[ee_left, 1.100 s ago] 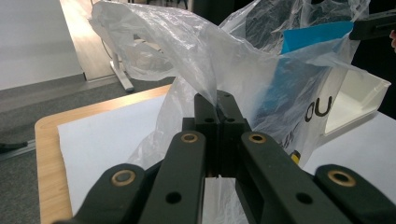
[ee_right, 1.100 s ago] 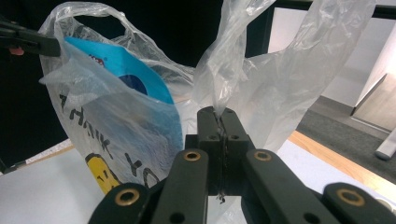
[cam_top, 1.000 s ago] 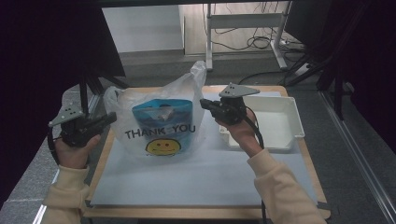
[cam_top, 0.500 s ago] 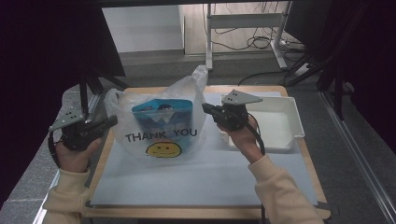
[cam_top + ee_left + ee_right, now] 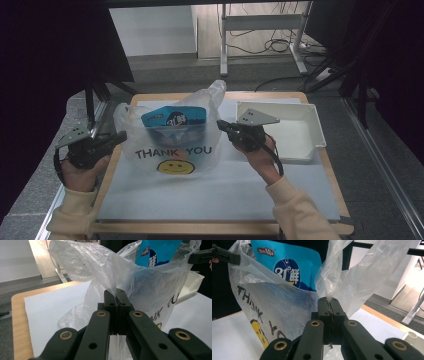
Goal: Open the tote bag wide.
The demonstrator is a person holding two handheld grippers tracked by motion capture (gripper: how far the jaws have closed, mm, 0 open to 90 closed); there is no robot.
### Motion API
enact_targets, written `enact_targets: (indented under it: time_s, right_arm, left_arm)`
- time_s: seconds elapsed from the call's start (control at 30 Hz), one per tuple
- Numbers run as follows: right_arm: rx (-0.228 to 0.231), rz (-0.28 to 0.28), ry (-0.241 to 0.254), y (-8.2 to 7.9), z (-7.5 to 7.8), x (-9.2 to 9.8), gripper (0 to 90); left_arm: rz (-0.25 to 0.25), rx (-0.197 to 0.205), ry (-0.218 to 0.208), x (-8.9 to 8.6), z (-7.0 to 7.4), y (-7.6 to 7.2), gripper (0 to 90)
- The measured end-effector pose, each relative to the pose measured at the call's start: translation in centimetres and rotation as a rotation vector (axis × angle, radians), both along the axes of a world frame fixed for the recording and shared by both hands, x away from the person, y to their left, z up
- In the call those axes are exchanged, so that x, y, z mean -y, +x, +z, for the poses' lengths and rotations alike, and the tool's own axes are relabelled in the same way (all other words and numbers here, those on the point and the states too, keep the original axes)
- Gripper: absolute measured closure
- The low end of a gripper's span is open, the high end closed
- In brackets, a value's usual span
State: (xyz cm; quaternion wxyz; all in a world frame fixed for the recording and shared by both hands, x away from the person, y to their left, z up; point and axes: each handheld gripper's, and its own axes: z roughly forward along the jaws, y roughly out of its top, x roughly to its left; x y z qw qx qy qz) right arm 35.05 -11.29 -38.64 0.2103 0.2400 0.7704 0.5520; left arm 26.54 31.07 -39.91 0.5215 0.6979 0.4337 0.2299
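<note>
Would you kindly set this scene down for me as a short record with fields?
Surface: pale sheet on a wooden table
Main item: clear plastic bag printed THANK YOU with a yellow smiley face, standing on the sheet
Contents: blue printed pouch upright inside the bag
Left gripper: shut on the bag's plastic at its left side
Right gripper: shut on the bag's plastic at its right side
Beside: white rectangular plastic tray, right of the bag

Both tongs (image 5: 120,136) (image 5: 221,125) clamped tight
</note>
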Motion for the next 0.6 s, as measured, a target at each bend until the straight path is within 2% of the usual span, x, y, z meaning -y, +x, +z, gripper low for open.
enact_targets:
  time_s: [0.33,0.6]
  right_arm:
    - [0.004,-0.002,0.005,-0.8,-1.1,0.0,88.7]
    - [0.008,0.001,-0.002,-1.1,-1.5,0.0,88.7]
  left_arm:
    - [0.004,-0.011,0.009,-0.1,-0.9,-0.6,90.0]
    - [0.005,-0.002,0.013,0.1,-1.0,-1.0,90.0]
